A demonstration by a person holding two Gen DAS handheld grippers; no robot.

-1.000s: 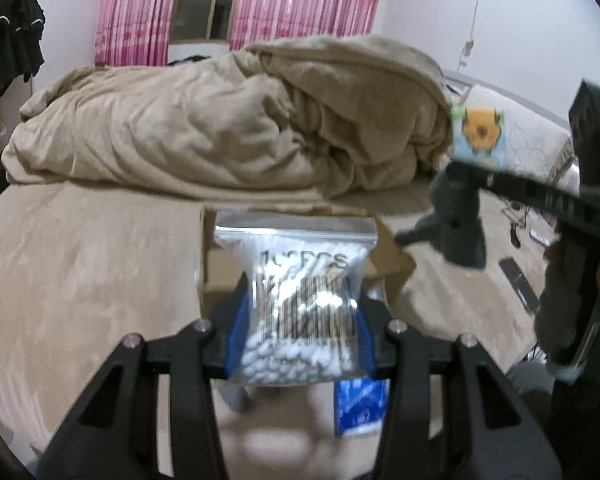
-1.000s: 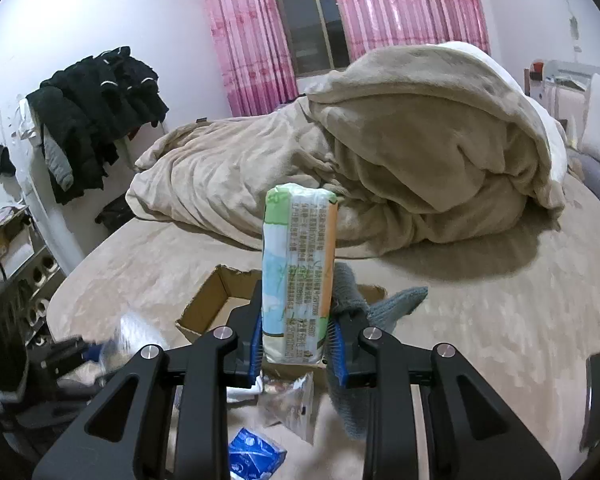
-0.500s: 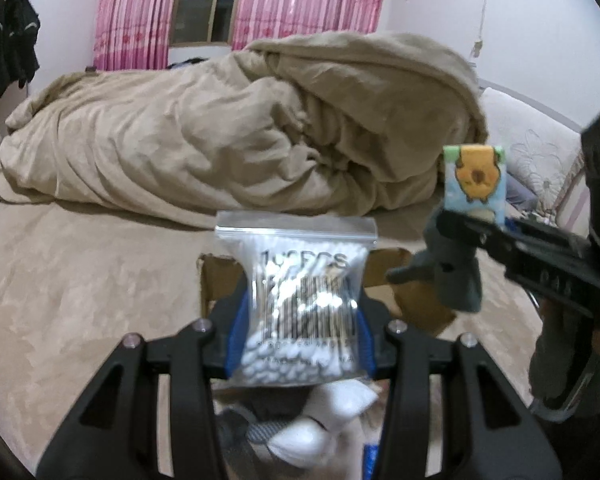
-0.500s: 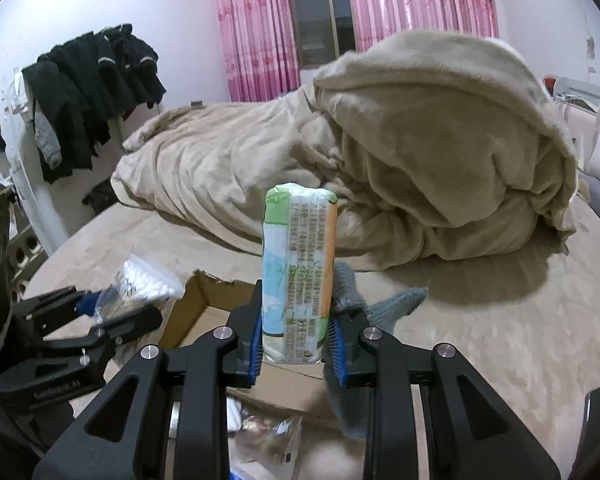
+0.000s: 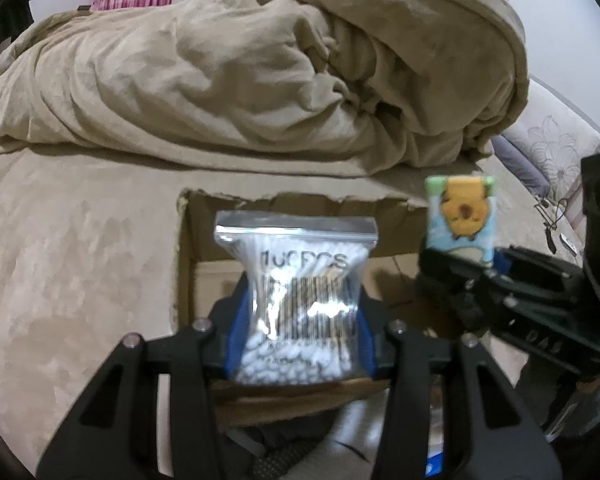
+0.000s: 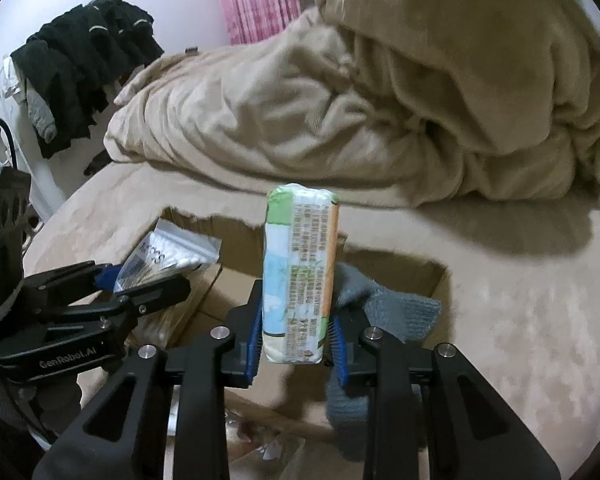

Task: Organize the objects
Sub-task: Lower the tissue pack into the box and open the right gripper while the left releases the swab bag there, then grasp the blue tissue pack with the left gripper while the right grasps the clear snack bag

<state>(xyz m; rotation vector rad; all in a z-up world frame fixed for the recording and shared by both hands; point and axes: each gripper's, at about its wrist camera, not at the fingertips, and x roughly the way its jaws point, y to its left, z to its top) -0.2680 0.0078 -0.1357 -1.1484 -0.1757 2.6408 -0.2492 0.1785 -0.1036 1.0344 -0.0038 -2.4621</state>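
Both loads hang upright over the open cardboard box (straight below): the left gripper clamps a bag of cotton swabs, the right gripper a tissue pack.

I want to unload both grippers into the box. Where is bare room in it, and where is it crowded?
The cardboard box floor is bare ahead of the cotton swab bag, up to the torn far wall. Crowded: the near edge, and the right side, where a grey cloth hangs beside the tissue pack.
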